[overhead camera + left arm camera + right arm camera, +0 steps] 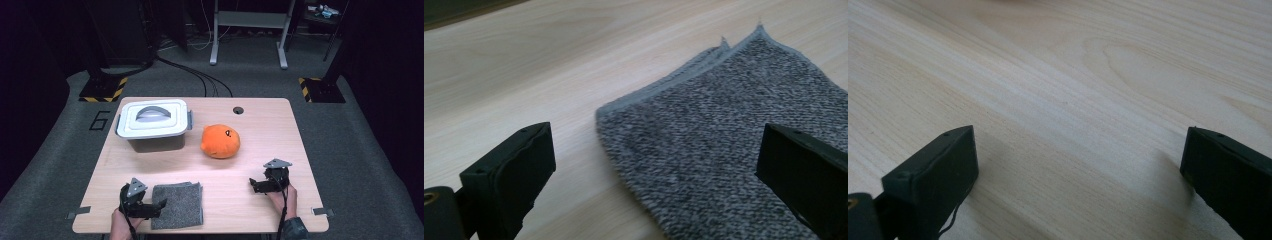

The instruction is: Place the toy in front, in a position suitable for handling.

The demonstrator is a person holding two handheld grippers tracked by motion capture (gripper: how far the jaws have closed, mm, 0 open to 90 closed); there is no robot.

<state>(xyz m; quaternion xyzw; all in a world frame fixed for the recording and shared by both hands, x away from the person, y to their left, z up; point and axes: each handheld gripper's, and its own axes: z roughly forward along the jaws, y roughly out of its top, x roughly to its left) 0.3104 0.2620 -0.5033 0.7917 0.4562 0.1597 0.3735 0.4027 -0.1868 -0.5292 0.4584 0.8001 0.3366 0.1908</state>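
Observation:
A folded grey cloth (pixel 178 205) lies near the table's front edge, left of centre. My left gripper (pixel 159 206) rests at the cloth's left edge, open, its jaws straddling the near corner of the cloth (pixel 724 150) without closing on it. An orange plush toy (pixel 220 141) sits mid-table. A white-lidded bin (pixel 153 122) with a grey handle stands at the back left, lid on. My right gripper (pixel 254 185) sits on bare wood at the front right, open, with only bare table (pixel 1073 125) between its jaws.
The wooden table (pixel 270 125) has a small cable hole (pixel 238 110) near its back edge. Metal brackets (pixel 78 213) stick out at the front corners. Beyond the table are floor cables and a desk frame (pixel 248 30).

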